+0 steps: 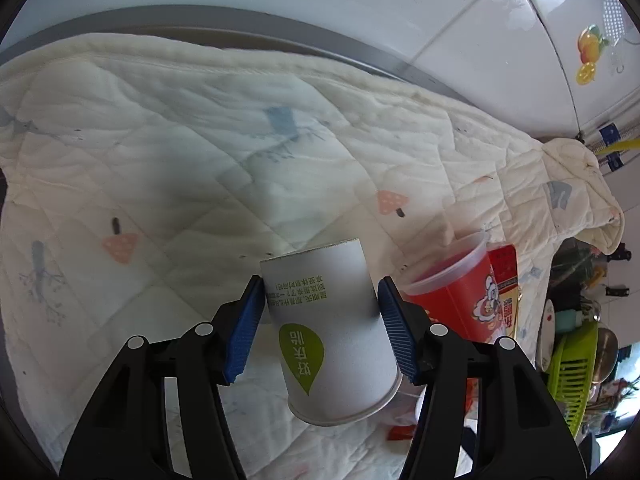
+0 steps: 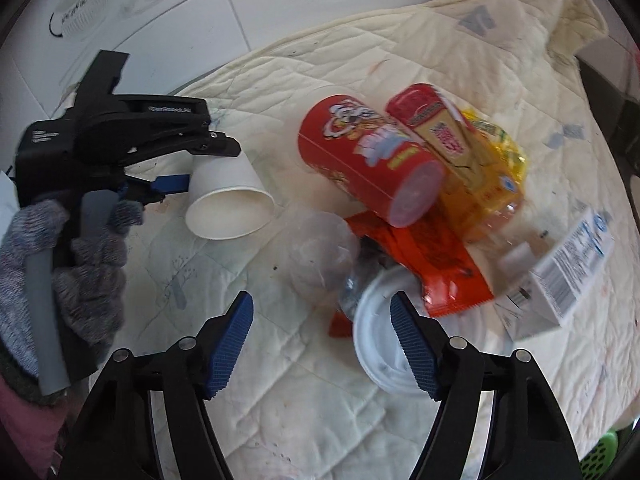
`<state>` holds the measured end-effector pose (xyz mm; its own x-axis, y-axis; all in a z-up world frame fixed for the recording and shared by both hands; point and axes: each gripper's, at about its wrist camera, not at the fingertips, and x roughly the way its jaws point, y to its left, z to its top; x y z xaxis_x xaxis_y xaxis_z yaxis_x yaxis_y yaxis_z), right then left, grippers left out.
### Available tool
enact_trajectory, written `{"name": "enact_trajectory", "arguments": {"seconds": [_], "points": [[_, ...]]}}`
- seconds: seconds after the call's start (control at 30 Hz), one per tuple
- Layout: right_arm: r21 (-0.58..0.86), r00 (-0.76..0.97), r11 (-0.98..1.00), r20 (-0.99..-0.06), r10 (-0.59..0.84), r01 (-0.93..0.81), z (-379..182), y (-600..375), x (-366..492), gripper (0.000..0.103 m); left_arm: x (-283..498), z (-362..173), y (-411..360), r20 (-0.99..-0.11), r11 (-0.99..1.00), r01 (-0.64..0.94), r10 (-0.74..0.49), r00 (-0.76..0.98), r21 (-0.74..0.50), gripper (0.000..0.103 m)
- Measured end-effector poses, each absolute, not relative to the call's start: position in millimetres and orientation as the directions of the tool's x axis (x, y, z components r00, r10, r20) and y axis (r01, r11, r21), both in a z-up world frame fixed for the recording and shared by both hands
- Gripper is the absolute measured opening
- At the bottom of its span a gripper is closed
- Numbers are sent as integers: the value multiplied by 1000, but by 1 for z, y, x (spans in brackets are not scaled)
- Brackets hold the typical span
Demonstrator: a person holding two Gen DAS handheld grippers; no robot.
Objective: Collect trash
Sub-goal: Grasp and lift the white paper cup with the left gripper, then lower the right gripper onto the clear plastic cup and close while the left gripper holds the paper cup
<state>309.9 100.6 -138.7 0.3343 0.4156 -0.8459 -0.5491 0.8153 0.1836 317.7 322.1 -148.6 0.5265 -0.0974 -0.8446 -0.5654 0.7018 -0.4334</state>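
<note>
Paper cup point(image 1: 332, 332), white with a green leaf logo, sat clenched between the blue pads of the left tool point(image 1: 320, 322) above the quilted surface point(image 1: 160, 140), while the right tool point(image 2: 322, 340) gaped over a white lid point(image 2: 380, 352).

A: The paper cup point(image 1: 332, 332) looked matt, and the quilted cloth point(image 1: 168, 152) soft and stitched.

B: The red snack canister point(image 2: 368, 160) was glossy; the tool pads point(image 1: 244, 332) were ribbed blue rubber or plastic.
</note>
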Motion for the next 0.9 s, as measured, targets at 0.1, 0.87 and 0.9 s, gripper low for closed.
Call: {"name": "enact_trajectory", "arguments": {"seconds": [0.1,0.87,0.9], "points": [[149,342,809,-852,397,-569,-147,116,320,67,309,-149,333,-845,700,-570,-92,527,-431,57],[200,328,798,-835,443,-569,-143,117,313,52,266,-123,335,-819,767,-495,-69,570,-409,57],[215,321,791,-829,458,-573,-139,113,309,52,264,-120,333,-817,769,-491,-71,572,-411,57]]}}
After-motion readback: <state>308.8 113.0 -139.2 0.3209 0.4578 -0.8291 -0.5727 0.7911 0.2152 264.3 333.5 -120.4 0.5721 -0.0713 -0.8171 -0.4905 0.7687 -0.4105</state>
